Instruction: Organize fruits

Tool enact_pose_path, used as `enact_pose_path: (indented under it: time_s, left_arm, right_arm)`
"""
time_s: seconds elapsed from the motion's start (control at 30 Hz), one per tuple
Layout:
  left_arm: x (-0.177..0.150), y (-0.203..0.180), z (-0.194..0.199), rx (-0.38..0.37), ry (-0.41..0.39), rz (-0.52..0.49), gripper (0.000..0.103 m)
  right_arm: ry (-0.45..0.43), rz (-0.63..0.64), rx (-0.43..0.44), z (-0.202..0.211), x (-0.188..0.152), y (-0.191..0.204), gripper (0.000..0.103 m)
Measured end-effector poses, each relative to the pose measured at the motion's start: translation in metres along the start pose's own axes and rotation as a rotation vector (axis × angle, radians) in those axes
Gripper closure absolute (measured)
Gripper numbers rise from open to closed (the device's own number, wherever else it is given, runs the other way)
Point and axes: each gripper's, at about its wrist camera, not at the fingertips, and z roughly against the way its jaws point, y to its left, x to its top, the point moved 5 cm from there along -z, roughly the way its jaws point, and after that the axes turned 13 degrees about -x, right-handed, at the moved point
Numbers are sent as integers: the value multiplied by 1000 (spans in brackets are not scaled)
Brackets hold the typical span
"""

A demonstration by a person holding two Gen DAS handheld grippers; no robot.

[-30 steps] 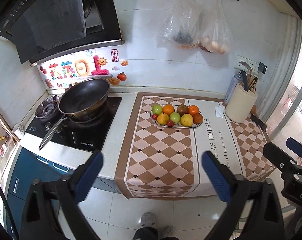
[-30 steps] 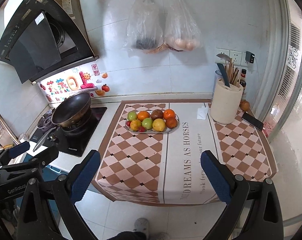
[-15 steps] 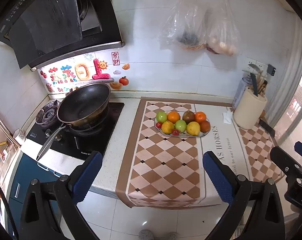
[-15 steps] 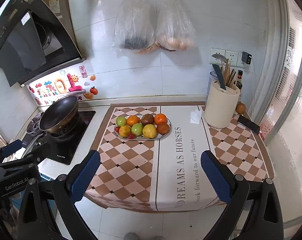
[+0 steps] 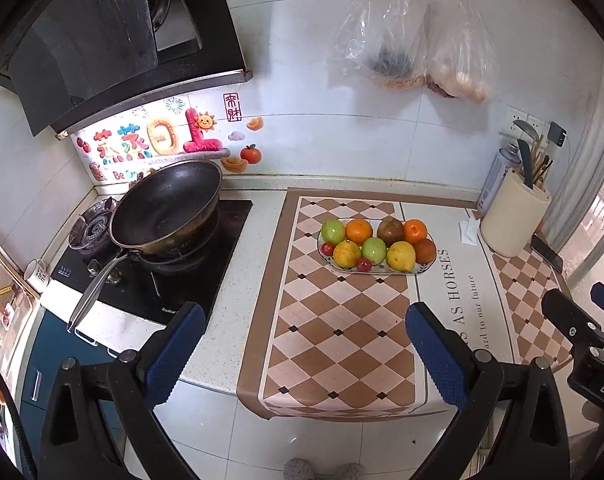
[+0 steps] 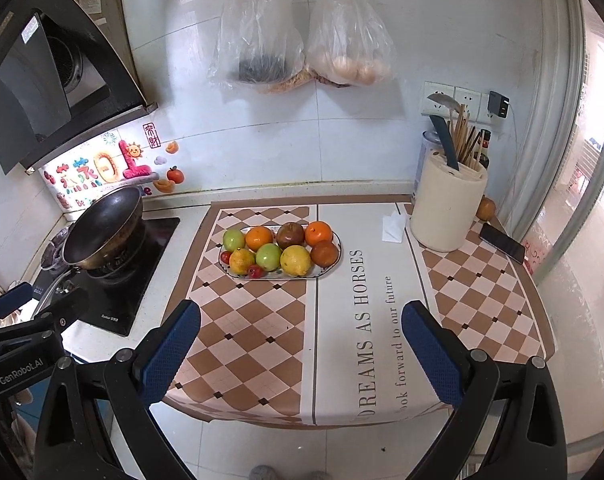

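Both grippers, left gripper (image 5: 302, 344) and right gripper (image 6: 299, 340), spread empty; fruits (image 6: 279, 250) look round, firm, roll-prone, so pinch across widest middle.

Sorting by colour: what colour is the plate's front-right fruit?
Yellow lemon, clearest in the right wrist view.

Bare mat (image 6: 261, 332) lies near the plate (image 6: 330, 266) — wok (image 6: 101, 232) left, holder (image 6: 446, 208) right, bags (image 6: 302, 40) hanging far.
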Motion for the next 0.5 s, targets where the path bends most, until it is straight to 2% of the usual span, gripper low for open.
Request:
enact_pose_path:
  time_s: [0.5]
  left_arm:
    - [1,-1,-4,-17,9,2,0]
  right_arm:
    - [1,1,-2,-2,0,-1,1]
